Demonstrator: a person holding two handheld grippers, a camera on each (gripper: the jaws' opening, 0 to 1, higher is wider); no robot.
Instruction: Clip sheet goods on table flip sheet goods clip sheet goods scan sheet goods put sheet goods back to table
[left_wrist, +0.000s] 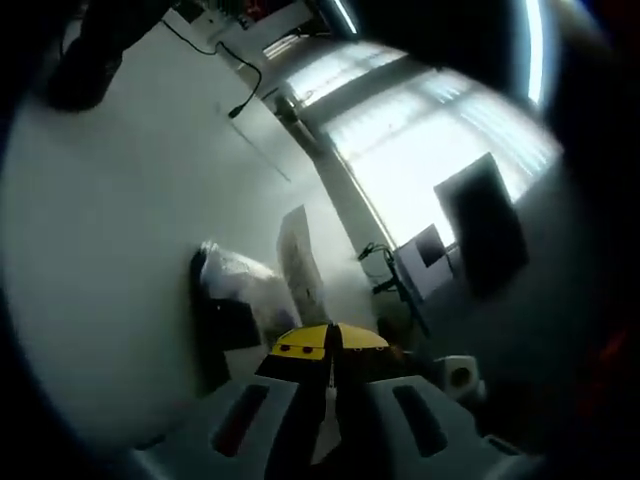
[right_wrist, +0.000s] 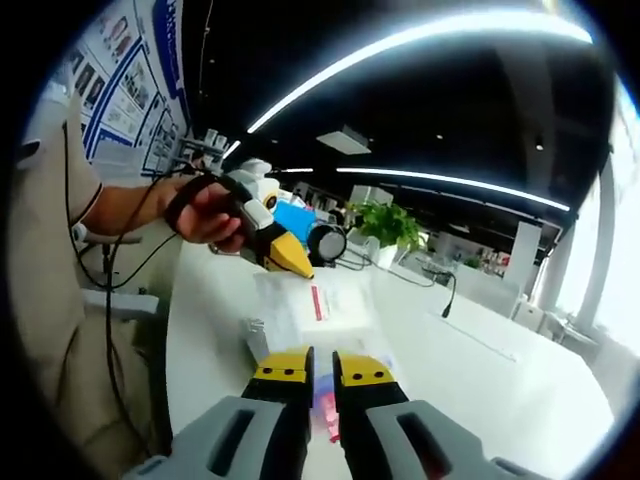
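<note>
Here, both grippers up off the white table (right_wrist: 470, 370), sheet goods (right_wrist: 318, 308) lying flat on it.
Left to right in right gripper view: hand (right_wrist: 205, 213) holding left gripper (right_wrist: 293, 262), yellow jaws together on nothing; plant (right_wrist: 388, 224) behind; right gripper (right_wrist: 322, 375) low, jaws barely parted, pinkish item between them unclear. Left gripper view dim, tilted: clear-wrapped packs (left_wrist: 240, 290) hard to make out, black cable (left_wrist: 240, 75), bright windows (left_wrist: 420, 140).

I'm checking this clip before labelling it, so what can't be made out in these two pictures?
- Right gripper: a pink bit sits between the jaws; a grip can't be confirmed.
- Sheet goods: label print too small.
- Left gripper: jaws look closed; anything held is hidden.
- Package on the table: dim, blurred.
</note>
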